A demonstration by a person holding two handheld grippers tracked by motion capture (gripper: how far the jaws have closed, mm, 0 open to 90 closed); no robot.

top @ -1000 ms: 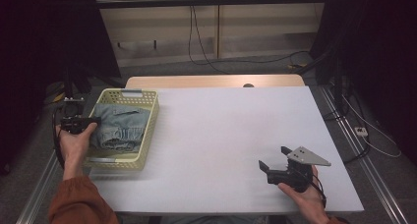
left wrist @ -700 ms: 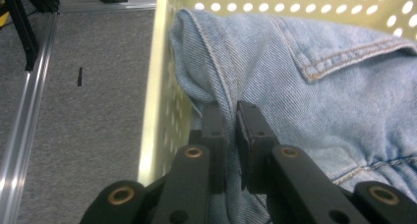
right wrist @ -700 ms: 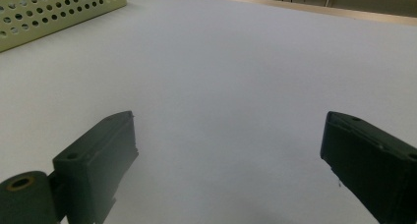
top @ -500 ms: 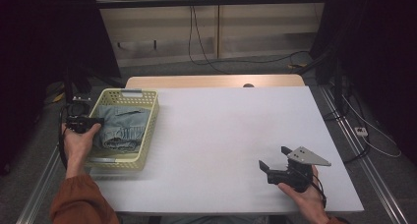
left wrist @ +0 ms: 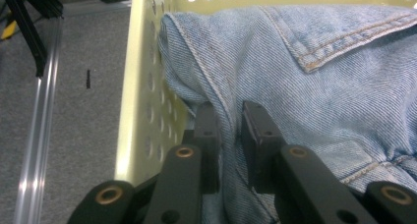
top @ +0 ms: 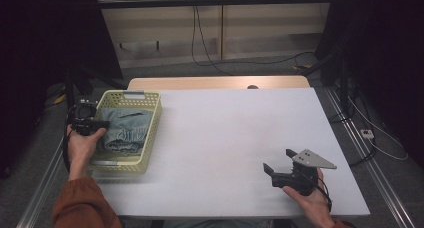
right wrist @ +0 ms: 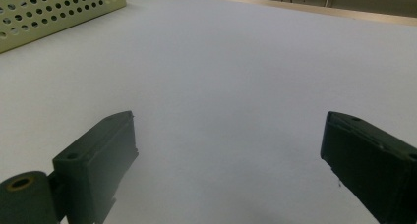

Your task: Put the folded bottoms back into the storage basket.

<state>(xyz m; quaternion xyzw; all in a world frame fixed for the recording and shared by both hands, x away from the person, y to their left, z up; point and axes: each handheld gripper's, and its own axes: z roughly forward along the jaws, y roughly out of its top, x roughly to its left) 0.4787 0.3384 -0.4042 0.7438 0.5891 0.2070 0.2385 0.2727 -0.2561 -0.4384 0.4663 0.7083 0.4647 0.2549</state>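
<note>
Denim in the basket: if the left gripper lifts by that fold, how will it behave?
Likely floppy: the denim lies crumpled in folds in the basket, so it should drape and unfurl. The left gripper pinches one seamed fold, so the rest will probably trail. It may drag on the basket wall and tug the light-looking basket.

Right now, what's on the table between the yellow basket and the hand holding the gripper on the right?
Nothing: in the high view, bare white table stretches from the yellow basket to the right gripper.
</note>
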